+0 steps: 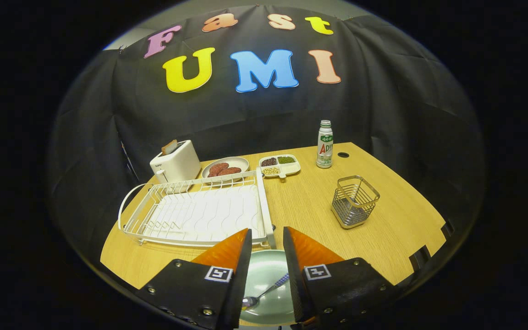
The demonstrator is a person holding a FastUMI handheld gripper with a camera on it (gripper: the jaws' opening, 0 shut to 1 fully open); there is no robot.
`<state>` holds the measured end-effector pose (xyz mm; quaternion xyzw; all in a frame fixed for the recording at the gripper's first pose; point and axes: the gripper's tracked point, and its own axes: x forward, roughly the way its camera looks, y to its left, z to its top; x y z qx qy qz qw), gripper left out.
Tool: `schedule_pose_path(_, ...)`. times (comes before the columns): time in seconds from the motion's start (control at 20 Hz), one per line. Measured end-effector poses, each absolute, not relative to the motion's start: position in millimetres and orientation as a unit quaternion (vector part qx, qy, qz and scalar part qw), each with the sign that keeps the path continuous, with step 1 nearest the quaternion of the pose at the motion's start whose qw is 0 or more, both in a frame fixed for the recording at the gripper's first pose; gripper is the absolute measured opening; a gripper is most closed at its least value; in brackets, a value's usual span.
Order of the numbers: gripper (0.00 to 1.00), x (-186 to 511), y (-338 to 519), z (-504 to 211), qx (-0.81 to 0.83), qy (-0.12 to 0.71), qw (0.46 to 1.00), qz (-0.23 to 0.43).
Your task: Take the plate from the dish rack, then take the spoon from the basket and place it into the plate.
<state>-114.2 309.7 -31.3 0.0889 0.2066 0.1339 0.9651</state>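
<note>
Gripper view looks down over a wooden table [300, 215]. Close to the camera, the gripper [267, 240] has its two fingers apart, with a clear gap between them and nothing held. Below that gap lies a pale green plate [264, 275] on the table, just in front of the white dish rack [200, 213], which stands empty. A spoon [264, 292] rests in the plate, its bowl toward the left finger and its patterned handle pointing up toward the right finger. Beyond the fingers to the right stands a wire basket [354, 201], well apart from the plate. Farther back are a white toaster [175, 161] with a slice of bread in its slot, a plate of sausages [225, 167], a divided tray of beans [279, 166] and a small bottle [324, 144].
</note>
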Motion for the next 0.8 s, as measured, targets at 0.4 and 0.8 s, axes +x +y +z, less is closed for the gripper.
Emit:
schedule_pose_path(0.4, 0.42, -104.2, 304.0, 0.9, 0.085, 0.182, 0.971, 0.133)
schedule_pose_path(0.8, 0.42, -80.5, 260.3, 125.7, 0.101, 0.048, 0.987, 0.111)
